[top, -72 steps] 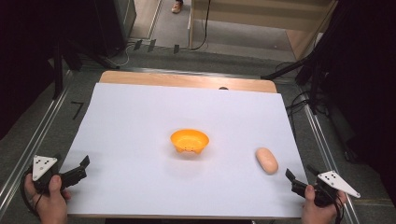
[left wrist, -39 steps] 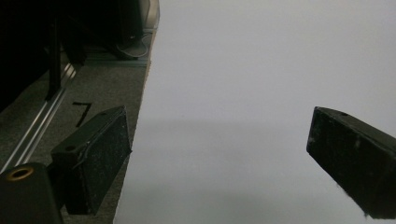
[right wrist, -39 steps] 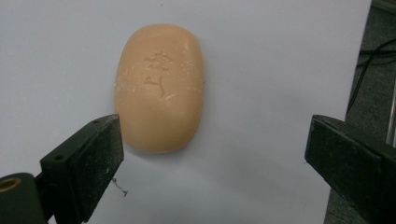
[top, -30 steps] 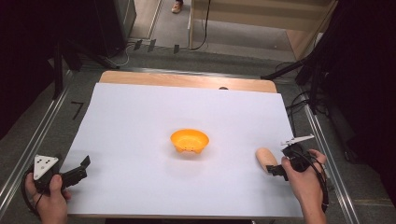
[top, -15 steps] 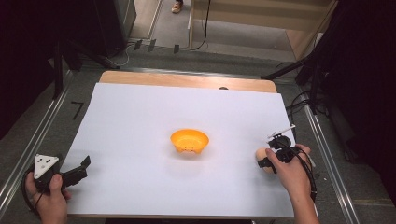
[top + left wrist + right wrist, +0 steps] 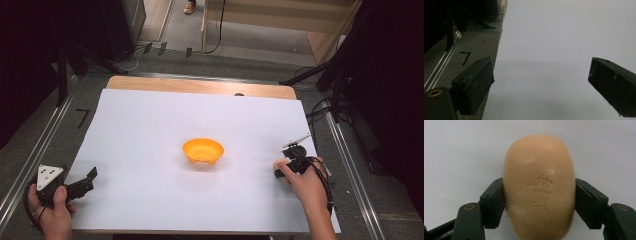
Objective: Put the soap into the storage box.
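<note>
Clamped on either flank of a tan oval soap bar [image 6: 539, 187], black pads pressing its long sides, stamped face up toward the camera: right gripper [image 6: 539, 195], closed down to the bar's width, presumably squeezing across the narrow waist for the surest bite on a slick, rounded thing. Seen from the high view, same right gripper [image 6: 286, 168] low at the right side of the white sheet [image 6: 150, 130], wrist bent down over the soap bar [image 6: 278, 166], only a sliver of tan peeking out at the tips; cannot tell whether lifted clear of the sheet or resting on it. Toward the middle, well apart to the left, an orange bowl [image 6: 202, 151], upright and empty, likely the destination for the bar. At the near left corner, left gripper [image 6: 86, 181] parked at the sheet's edge, out of the working path. From its own camera, left gripper [image 6: 541, 82] spread wide, jaws holding nothing, white sheet [image 6: 564, 37] beyond and dark floor [image 6: 474, 45] off the left edge, apparently idle in reserve.
</note>
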The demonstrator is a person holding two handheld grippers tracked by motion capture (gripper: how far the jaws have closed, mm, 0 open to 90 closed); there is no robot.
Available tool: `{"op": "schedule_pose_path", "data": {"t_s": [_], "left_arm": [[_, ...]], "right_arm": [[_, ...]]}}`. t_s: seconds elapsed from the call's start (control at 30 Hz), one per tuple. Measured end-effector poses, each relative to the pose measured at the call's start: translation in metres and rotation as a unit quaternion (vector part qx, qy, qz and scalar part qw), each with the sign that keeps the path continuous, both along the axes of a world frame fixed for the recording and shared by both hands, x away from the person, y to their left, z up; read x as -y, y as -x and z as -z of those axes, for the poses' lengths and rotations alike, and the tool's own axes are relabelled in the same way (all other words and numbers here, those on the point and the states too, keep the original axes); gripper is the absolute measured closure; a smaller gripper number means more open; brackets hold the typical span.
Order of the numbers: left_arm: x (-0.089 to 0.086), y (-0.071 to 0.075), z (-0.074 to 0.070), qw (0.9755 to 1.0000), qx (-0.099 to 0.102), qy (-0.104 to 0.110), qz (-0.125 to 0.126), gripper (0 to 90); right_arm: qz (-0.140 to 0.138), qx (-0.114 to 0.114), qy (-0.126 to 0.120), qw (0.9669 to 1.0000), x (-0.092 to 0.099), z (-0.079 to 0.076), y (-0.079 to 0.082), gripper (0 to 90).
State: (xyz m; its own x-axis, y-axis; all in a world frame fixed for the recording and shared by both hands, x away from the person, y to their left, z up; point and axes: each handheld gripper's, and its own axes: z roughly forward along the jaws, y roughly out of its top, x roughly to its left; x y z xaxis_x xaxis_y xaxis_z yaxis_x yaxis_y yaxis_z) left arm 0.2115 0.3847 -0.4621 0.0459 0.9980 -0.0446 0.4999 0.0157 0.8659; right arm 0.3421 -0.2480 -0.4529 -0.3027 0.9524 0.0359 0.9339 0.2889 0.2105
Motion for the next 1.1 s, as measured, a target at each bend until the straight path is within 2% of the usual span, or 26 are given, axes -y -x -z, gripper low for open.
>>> {"op": "schedule_pose_path", "data": {"t_s": [0.2, 0.3, 0.43, 0.57, 0.77, 0.87, 1.0, 1.07, 1.1], "left_arm": [[0.0, 0.0, 0.0, 1.0, 0.0, 0.001, 0.0, 6.8], [0.0, 0.0, 0.0, 1.0, 0.0, 0.001, 0.001, 6.8], [0.0, -0.001, 0.0, 1.0, -0.004, 0.001, 0.002, 6.8], [0.0, -0.001, 0.0, 1.0, -0.004, 0.0, 0.002, 6.8], [0.0, -0.001, 0.0, 1.0, -0.004, 0.0, 0.001, 6.8], [0.0, -0.001, 0.0, 1.0, -0.004, 0.002, 0.003, 6.8], [0.0, -0.001, 0.0, 1.0, -0.005, 0.002, 0.004, 6.8], [0.0, -0.001, 0.0, 1.0, -0.006, 0.002, 0.004, 6.8], [0.0, -0.001, 0.0, 1.0, -0.006, 0.001, 0.005, 6.8]], "right_arm": [[-0.012, -0.012, 0.003, 0.9999, 0.0, -0.001, -0.003, 32.8], [-0.037, -0.017, 0.005, 0.9992, 0.0, -0.001, -0.005, 33.0], [-0.057, -0.007, -0.021, 0.9982, 0.003, -0.007, -0.008, 33.0], [-0.094, 0.008, -0.012, 0.9955, 0.0, -0.017, -0.01, 33.1], [-0.135, 0.016, -0.024, 0.9904, -0.011, -0.032, -0.014, 33.1], [-0.161, 0.024, -0.025, 0.9864, -0.017, -0.04, -0.015, 33.0], [-0.212, 0.042, -0.028, 0.9761, -0.027, -0.047, -0.017, 33.0], [-0.237, 0.051, -0.024, 0.9698, -0.032, -0.05, -0.018, 33.0], [-0.245, 0.053, -0.02, 0.9678, -0.035, -0.051, -0.018, 33.0]]}}
